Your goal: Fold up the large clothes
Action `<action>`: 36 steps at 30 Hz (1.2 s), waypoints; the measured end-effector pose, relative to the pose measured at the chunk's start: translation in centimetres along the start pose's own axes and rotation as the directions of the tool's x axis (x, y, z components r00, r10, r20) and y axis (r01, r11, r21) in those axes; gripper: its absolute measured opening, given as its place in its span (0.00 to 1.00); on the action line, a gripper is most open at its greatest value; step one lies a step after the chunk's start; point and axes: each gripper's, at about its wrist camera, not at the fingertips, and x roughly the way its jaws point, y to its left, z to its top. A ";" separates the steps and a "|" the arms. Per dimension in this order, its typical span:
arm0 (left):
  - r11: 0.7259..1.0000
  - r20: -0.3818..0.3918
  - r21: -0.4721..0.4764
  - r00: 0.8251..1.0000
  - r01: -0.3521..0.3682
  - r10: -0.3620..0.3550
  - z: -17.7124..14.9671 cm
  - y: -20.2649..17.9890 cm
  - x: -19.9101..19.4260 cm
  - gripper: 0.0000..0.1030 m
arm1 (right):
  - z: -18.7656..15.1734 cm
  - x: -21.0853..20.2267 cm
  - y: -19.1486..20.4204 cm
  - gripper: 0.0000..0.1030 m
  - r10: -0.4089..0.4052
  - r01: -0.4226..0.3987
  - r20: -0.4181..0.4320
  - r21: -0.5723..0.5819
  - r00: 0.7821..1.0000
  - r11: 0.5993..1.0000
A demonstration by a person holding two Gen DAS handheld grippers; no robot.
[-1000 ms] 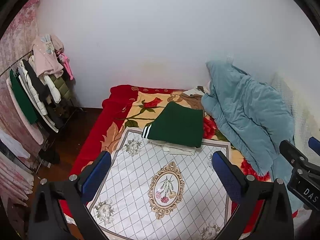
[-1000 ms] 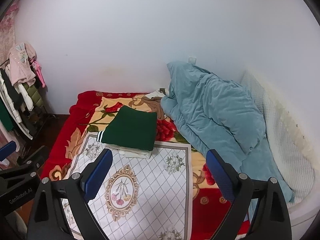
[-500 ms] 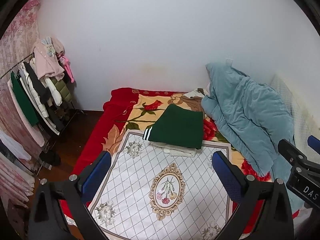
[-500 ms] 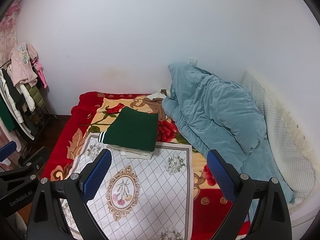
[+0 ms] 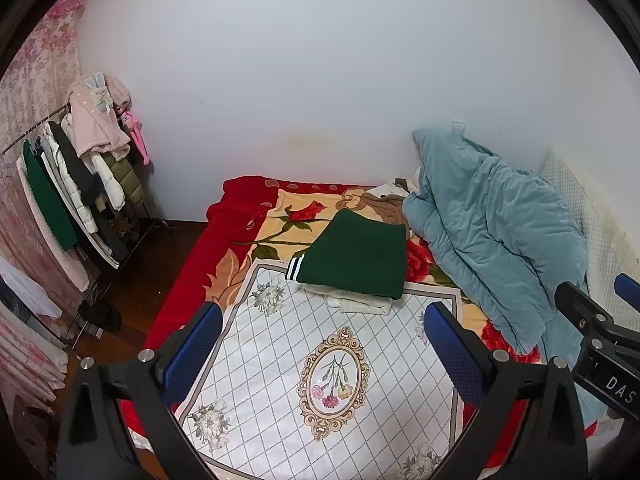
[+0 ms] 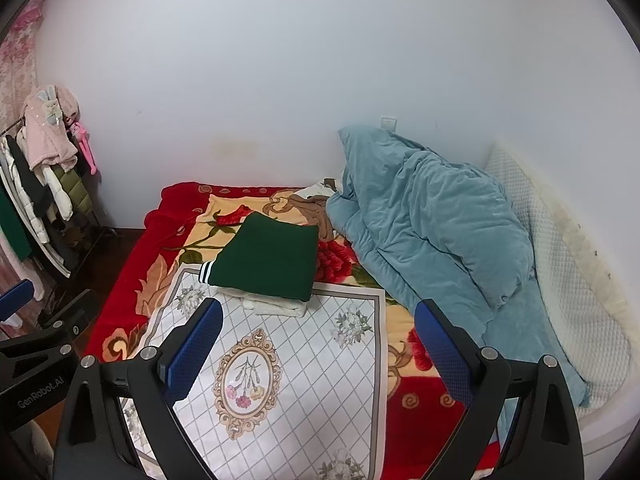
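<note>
Green sweater (image 5: 356, 256) looks folded and stacked on the cream one (image 5: 360, 303), both my grippers (image 5: 324, 344) (image 6: 316, 340) wide open and empty, so next I'd grab another garment.

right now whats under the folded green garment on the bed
Under the folded green garment a folded cream-white garment pokes out at the near edge, resting on the floral blanket. How far it extends underneath is hidden.
</note>
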 end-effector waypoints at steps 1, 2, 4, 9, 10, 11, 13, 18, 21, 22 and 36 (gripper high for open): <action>1.000 -0.001 0.001 1.000 0.000 0.000 0.0 0.0 0.1 1.00 | 0.0 0.0 0.0 0.95 0.001 -0.001 0.000 0.000 1.000 1.000; 1.000 -0.001 -0.001 1.000 0.002 -0.002 0.0 0.1 0.0 1.00 | 0.1 0.0 0.1 0.95 0.003 -0.003 0.001 -0.001 1.000 1.000; 1.000 -0.001 0.001 1.000 -0.001 0.001 0.0 0.0 -0.1 1.00 | 0.0 -0.2 0.0 0.95 0.005 -0.005 0.003 -0.004 1.000 1.000; 1.000 0.000 0.000 1.000 0.000 0.000 0.0 0.0 -0.1 1.00 | 0.1 -0.1 0.1 0.95 0.011 -0.011 -0.001 -0.004 1.000 1.000; 1.000 0.001 -0.001 1.000 0.001 -0.001 0.0 0.0 -0.1 1.00 | 0.2 -0.1 0.1 0.95 0.012 -0.012 -0.001 -0.006 1.000 1.000; 1.000 0.003 -0.001 1.000 0.003 -0.003 0.0 0.1 -0.1 1.00 | 0.2 0.0 0.1 0.95 0.013 -0.013 -0.001 -0.007 1.000 1.000; 1.000 0.003 -0.001 1.000 0.002 -0.002 0.1 0.0 -0.1 1.00 | 0.2 -0.1 0.1 0.95 0.013 -0.013 -0.001 -0.005 1.000 1.000; 1.000 0.003 -0.003 1.000 0.003 -0.003 0.0 0.0 -0.2 1.00 | 0.2 0.0 0.1 0.95 0.012 -0.012 0.000 -0.006 1.000 1.000; 1.000 0.004 -0.002 1.000 0.005 -0.005 -0.1 0.0 -0.2 1.00 | 0.4 0.0 0.0 0.95 0.009 -0.009 0.003 -0.009 1.000 1.000; 1.000 0.005 -0.003 1.000 0.005 -0.005 0.0 0.0 -0.2 1.00 | 0.5 0.1 0.0 0.95 0.009 -0.009 0.004 -0.011 1.000 1.000; 1.000 0.001 -0.017 1.000 -0.001 0.001 0.5 -1.0 0.1 1.00 | 1.3 0.6 0.1 0.96 0.020 -0.020 -0.001 -0.017 1.000 1.000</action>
